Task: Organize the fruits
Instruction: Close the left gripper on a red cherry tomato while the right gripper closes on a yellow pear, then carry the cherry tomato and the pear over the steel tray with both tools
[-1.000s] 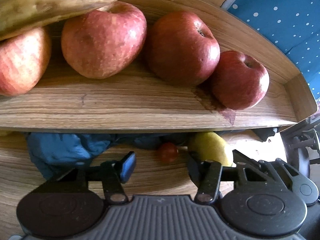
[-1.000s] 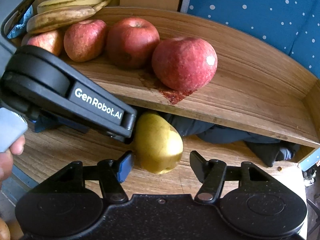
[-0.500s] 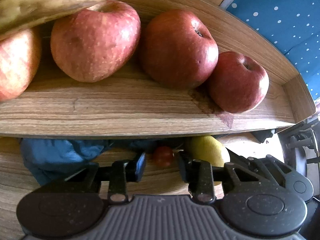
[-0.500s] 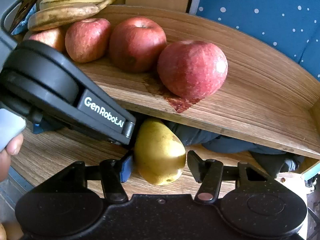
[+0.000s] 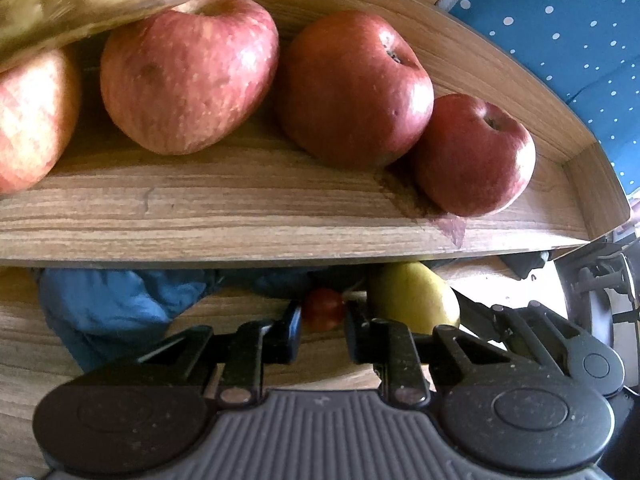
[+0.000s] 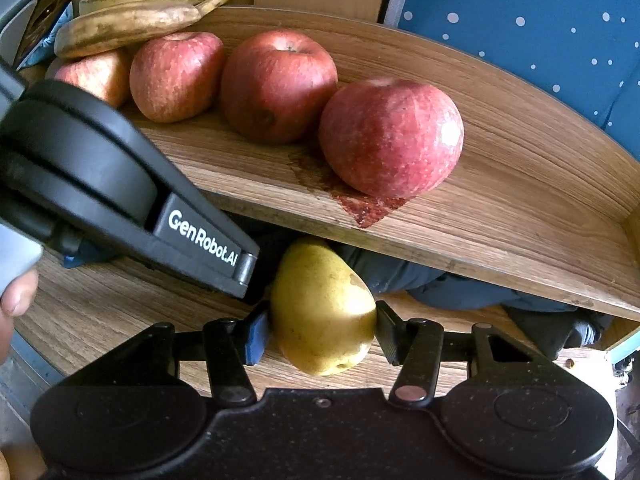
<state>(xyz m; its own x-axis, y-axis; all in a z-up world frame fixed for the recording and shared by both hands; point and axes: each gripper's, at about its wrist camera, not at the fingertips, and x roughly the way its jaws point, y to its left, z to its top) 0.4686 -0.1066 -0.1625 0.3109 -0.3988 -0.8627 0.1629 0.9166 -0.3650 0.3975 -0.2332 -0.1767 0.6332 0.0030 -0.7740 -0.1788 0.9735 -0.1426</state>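
Note:
My left gripper (image 5: 323, 328) is shut on a small red tomato (image 5: 323, 312), which sits on the lower wooden board under the shelf. Just to its right lies a yellow pear (image 5: 412, 300). In the right wrist view the same pear (image 6: 320, 300) sits between the pads of my right gripper (image 6: 320, 336), and both pads press against its sides. The left gripper's black housing (image 6: 100, 184) reaches in from the left, close beside the pear. Red apples (image 6: 276, 84) stand in a row on the upper wooden shelf (image 6: 500, 208), with bananas (image 6: 132, 24) at its left end.
A blue cloth (image 5: 112, 308) is bunched under the shelf at the left, a dark cloth (image 6: 440, 288) at the right. The shelf's front edge (image 5: 240, 248) overhangs both grippers. Blue dotted fabric (image 6: 520, 20) lies behind. A thumb (image 6: 16, 296) shows at the left edge.
The left jaws have closed from wide apart onto the small tomato. The right jaws have narrowed until both pads meet the pear. Neither hand has shifted.

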